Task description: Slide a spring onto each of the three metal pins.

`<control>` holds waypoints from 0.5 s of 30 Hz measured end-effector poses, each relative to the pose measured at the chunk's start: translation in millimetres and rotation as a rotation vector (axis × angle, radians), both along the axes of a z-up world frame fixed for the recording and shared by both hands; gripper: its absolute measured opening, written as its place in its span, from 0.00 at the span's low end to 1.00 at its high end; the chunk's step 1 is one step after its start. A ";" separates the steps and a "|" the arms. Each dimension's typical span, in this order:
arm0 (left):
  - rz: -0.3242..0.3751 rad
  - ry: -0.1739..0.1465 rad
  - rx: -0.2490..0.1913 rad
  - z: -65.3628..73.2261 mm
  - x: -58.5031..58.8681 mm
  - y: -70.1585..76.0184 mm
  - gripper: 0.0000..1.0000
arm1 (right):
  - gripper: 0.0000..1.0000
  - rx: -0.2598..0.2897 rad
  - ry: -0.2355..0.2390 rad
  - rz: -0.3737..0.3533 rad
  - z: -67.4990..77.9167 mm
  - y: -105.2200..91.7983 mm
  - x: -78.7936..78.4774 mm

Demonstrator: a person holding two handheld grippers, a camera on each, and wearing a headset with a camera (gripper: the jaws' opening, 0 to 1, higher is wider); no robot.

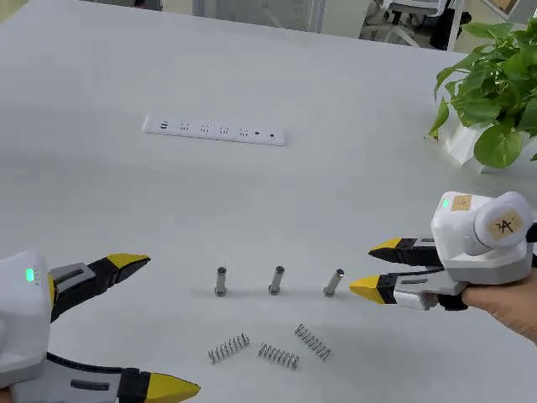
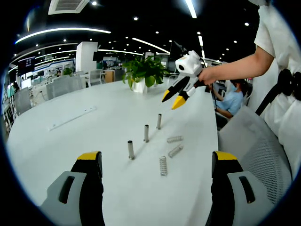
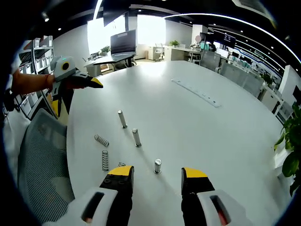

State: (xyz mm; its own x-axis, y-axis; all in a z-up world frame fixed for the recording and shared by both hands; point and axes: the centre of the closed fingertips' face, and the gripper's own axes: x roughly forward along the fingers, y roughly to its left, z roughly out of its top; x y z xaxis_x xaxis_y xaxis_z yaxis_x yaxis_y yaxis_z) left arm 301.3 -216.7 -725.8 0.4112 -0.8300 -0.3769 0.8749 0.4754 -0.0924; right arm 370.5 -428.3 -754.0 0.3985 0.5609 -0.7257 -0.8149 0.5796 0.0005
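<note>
Starting state as we read it: three pins [image 1: 221, 281] [image 1: 276, 280] [image 1: 334, 282] stand on end in a row on the table [image 1: 336, 193], well apart from each other, all bare. No spring is on any of them, so the task isn't begun.

Three springs [image 1: 228, 348] [image 1: 278, 355] [image 1: 312, 341] lie flat just in front of the row, on our side. They're close together, none touching a pin.

Our take on the layout: with the pins upright, a spring can drop over the top end. With the springs near, it's a short reach.

Left claw [image 1: 172, 324] sits low at the left of the row, jaws spread wide, nothing in them. Its own view [image 2: 157, 157] looks along the pin row. Right claw [image 1: 362, 269] is just beside the right-hand pin, jaws parted but narrower, also empty; that pin shows between its tips [image 3: 156, 172]. The claws flank the row, likely one to pick and one to steady.

Materials:
- Pins: smooth, shiny metal cylinders. The tops look slightly broader, but we can't tell for sure.
- Springs: thin wire coils, open-wound. We'd expect them to roll and to squash under a hard pinch.
- Table: matte pale grey and smooth, so springs may skid.
- Claw tips: yellow caps on black jaws.

A power strip [image 1: 214, 131] and a plant [image 1: 495, 92] sit far back, out of the way.
</note>
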 end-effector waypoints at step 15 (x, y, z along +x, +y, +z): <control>-0.016 -0.012 0.029 5.6 -5.0 -2.9 0.96 | 0.56 0.080 -0.058 -0.091 18.6 -32.9 -34.3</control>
